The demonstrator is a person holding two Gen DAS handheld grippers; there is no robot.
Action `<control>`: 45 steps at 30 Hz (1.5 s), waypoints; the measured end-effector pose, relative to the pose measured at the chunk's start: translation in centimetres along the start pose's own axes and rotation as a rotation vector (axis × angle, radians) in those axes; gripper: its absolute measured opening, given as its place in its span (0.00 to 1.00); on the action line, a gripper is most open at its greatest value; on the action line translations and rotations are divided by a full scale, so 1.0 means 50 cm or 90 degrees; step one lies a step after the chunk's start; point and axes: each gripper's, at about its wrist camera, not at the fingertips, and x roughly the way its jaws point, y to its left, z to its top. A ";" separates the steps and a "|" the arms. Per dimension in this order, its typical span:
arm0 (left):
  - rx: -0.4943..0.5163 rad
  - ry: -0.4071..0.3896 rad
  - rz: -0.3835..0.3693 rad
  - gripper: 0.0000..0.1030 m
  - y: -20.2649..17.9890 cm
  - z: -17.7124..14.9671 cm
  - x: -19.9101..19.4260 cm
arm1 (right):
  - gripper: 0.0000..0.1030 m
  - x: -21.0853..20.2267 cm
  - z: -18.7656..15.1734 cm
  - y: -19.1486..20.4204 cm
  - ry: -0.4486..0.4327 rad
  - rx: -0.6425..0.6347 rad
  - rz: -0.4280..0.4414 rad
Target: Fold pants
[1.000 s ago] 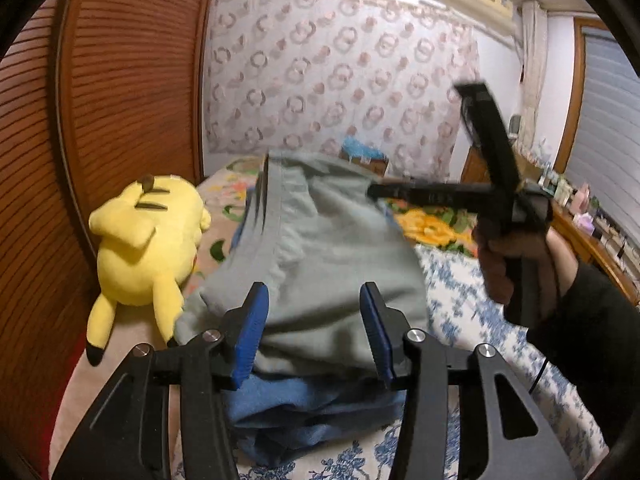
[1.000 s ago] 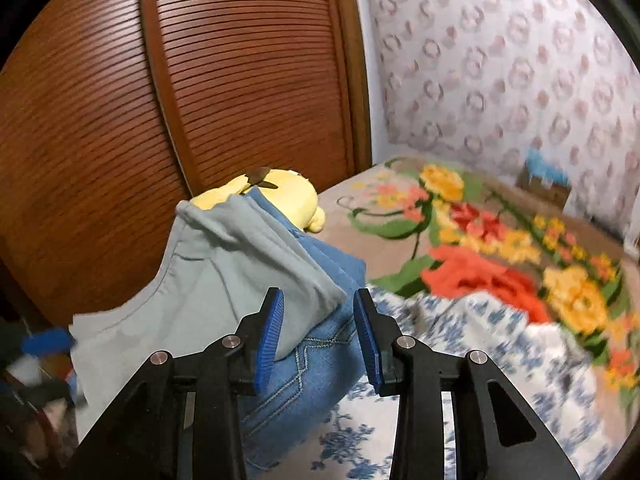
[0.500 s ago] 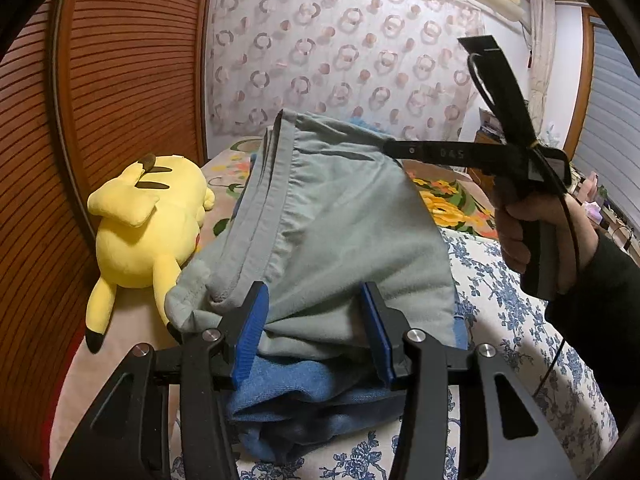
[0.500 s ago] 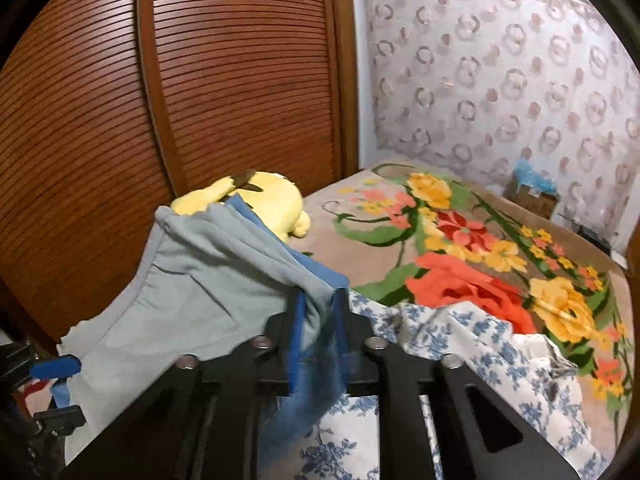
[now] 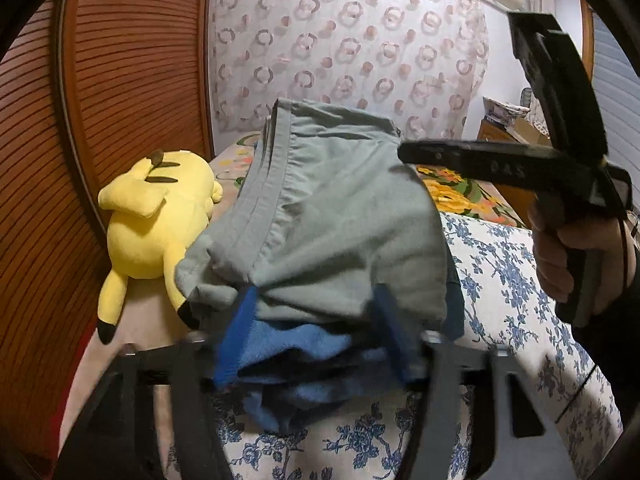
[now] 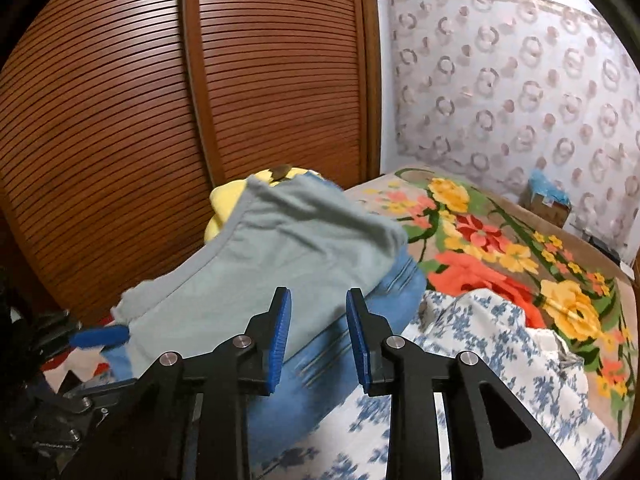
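The grey-green pants [image 5: 340, 216] lie folded on top of blue jeans [image 5: 304, 364] on the bed. They also show in the right wrist view [image 6: 272, 264], with the jeans [image 6: 340, 356] beneath. My left gripper [image 5: 312, 336] is open, its blue pads on either side of the near edge of the pile, blurred. My right gripper [image 6: 318, 340] is open and empty, just above the pile's right side. It shows in the left wrist view [image 5: 404, 148] at the pants' far right corner.
A yellow plush toy [image 5: 156, 216] lies left of the pile, against the brown slatted wardrobe doors [image 6: 180, 120]. The bed has a blue-flowered white sheet [image 5: 512, 292] and a bright floral blanket [image 6: 500, 248]. A patterned curtain [image 5: 360, 48] hangs behind.
My right gripper shut on the pants' far corner half a second ago and has now opened and let go. The pants have settled lower onto the jeans. My left gripper shifted slightly.
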 end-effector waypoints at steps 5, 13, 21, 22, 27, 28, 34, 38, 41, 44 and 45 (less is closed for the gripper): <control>0.003 0.002 0.003 0.89 0.010 -0.002 -0.020 | 0.29 -0.041 -0.024 0.014 -0.001 0.002 0.005; 0.000 -0.010 0.019 0.91 0.020 -0.017 -0.061 | 0.34 -0.089 -0.056 0.042 -0.011 0.012 -0.002; 0.036 -0.022 0.010 0.91 -0.011 -0.032 -0.101 | 0.44 -0.148 -0.098 0.080 -0.018 0.032 -0.025; 0.038 -0.024 0.007 0.91 -0.014 -0.032 -0.105 | 0.44 -0.156 -0.102 0.084 -0.019 0.035 -0.031; 0.047 -0.040 -0.001 0.91 -0.034 -0.025 -0.132 | 0.48 -0.209 -0.125 0.106 -0.030 0.046 -0.048; 0.048 -0.043 -0.003 0.91 -0.037 -0.024 -0.135 | 0.49 -0.218 -0.129 0.111 -0.034 0.046 -0.052; 0.049 -0.053 -0.013 0.91 -0.058 -0.018 -0.152 | 0.51 -0.273 -0.162 0.132 -0.049 0.061 -0.067; 0.049 -0.056 -0.035 0.91 -0.072 -0.020 -0.160 | 0.54 -0.308 -0.186 0.147 -0.059 0.068 -0.085; 0.054 -0.056 -0.038 0.91 -0.085 -0.028 -0.165 | 0.61 -0.329 -0.205 0.158 -0.061 0.079 -0.097; 0.066 -0.056 -0.045 0.91 -0.099 -0.037 -0.172 | 0.68 -0.354 -0.228 0.169 -0.064 0.088 -0.117; 0.067 -0.055 -0.048 0.91 -0.103 -0.038 -0.175 | 0.71 -0.363 -0.236 0.171 -0.064 0.091 -0.124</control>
